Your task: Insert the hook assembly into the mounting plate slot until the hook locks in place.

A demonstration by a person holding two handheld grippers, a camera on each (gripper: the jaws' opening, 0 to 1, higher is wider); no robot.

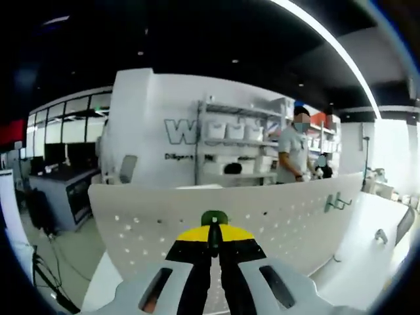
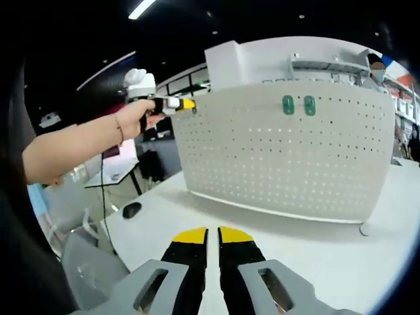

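Note:
The white perforated mounting plate [image 2: 289,157] stands upright on the white table [image 2: 315,256]. Two green oval tabs [image 2: 298,105] show near its top edge. In the left gripper view the plate [image 1: 275,216] curves across, with a grey hook [image 1: 336,203] hanging on its right part. My left gripper [image 1: 213,231] has its jaws together on a small green part [image 1: 214,217] close to the plate. In the right gripper view a hand holds that left gripper [image 2: 186,104] at the plate's top left corner. My right gripper [image 2: 211,236] hovers low over the table in front of the plate, shut, holding nothing.
A small grey metal piece [image 1: 380,235] lies on the table to the right. A black mouse [image 2: 131,210] sits at the table's left edge. A person [image 1: 293,151] stands by white shelves [image 1: 236,141] behind. The plate's foot [image 2: 363,230] rests at right.

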